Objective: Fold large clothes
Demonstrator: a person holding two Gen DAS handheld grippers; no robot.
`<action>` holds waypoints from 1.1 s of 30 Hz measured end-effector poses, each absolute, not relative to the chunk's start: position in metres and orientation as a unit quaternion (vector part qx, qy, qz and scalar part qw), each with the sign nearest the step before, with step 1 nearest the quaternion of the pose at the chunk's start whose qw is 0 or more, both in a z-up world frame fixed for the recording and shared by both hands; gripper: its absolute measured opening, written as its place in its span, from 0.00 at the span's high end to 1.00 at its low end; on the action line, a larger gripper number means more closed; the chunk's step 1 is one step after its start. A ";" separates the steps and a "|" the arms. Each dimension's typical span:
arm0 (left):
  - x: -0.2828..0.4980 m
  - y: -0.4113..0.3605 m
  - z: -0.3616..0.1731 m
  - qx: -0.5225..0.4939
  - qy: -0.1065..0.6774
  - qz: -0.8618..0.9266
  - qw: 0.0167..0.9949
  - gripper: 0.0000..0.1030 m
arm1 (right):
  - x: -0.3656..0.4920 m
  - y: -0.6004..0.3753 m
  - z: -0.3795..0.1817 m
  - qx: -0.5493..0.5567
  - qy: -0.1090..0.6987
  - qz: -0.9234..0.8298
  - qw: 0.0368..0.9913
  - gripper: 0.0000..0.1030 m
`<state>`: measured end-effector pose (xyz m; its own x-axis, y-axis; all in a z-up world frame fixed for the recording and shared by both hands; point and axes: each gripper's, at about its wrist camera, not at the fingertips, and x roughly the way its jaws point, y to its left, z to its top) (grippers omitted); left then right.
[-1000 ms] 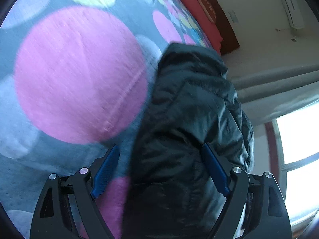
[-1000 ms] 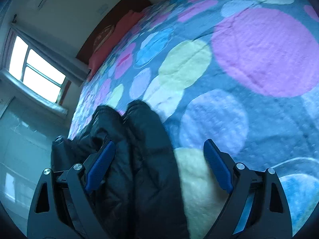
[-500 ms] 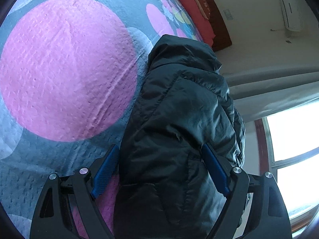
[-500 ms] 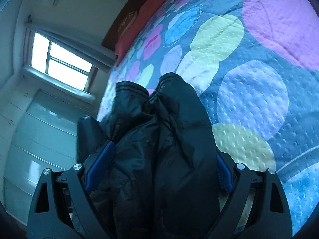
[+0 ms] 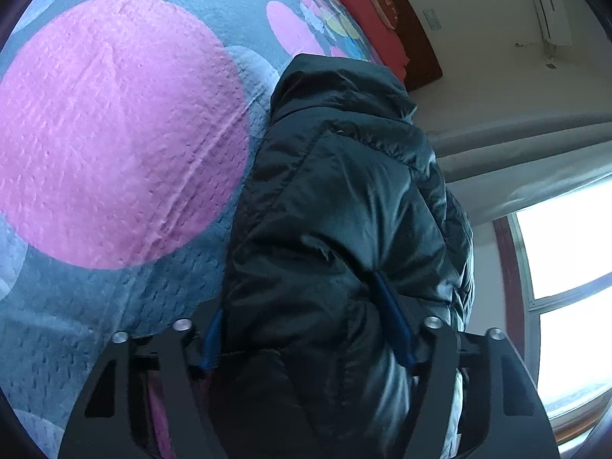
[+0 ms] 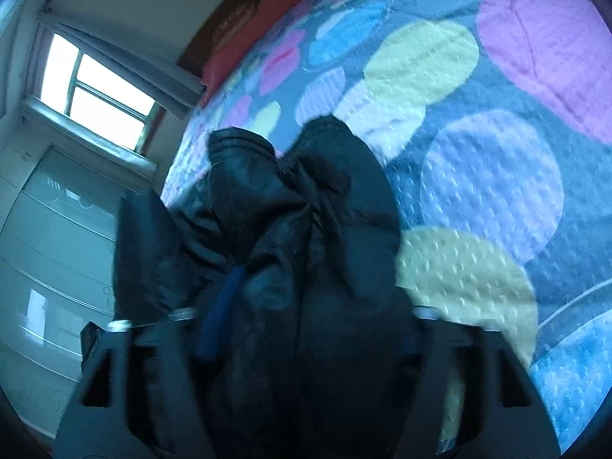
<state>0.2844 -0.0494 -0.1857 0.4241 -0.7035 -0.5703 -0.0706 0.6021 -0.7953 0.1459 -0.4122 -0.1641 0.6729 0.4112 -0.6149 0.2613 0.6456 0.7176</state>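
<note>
On a bed covered in big coloured dots, a dark padded jacket lies along the edge nearest the window. Both the left gripper and right gripper are closing on its bulk, the jacket's length running straight ahead between each pair of jaws.

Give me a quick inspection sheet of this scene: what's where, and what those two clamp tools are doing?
Surface: bed with a quilted bedspread of coloured circles.
Job's things: dark puffy jacket lying bunched on the bedspread.
Clutter: nothing seen.
Grippers: left gripper closing, jacket fabric between its blue pads; right gripper closing, jacket bulging between its fingers.
Cables: nothing seen.
Surroundings: red pillow against a dark headboard, bright window with a grey curtain, wall air conditioner.
</note>
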 end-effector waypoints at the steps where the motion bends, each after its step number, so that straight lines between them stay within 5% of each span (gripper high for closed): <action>1: 0.283 -0.050 -0.184 -0.387 0.492 -0.210 0.751 0.43 | 0.144 -0.410 -0.165 0.419 0.398 0.044 0.815 0.62; 7: 0.282 -0.064 -0.160 -0.337 0.476 -0.213 0.784 0.53 | 0.138 -0.395 -0.150 0.401 0.366 0.042 0.839 0.76; 21: 0.341 -0.005 -0.106 -0.292 0.428 -0.191 0.834 0.55 | 0.221 -0.336 -0.132 0.433 0.343 0.112 0.826 0.77; 33: 0.389 0.034 -0.150 -0.297 0.458 -0.156 0.824 0.54 | 0.288 -0.308 -0.173 0.427 0.398 0.089 0.807 0.77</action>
<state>0.3888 0.0335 -0.1495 0.5324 -0.5289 -0.6609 -0.0138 0.7752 -0.6316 0.2877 -0.3077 -0.1735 0.6673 0.4837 -0.5664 0.1955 0.6201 0.7598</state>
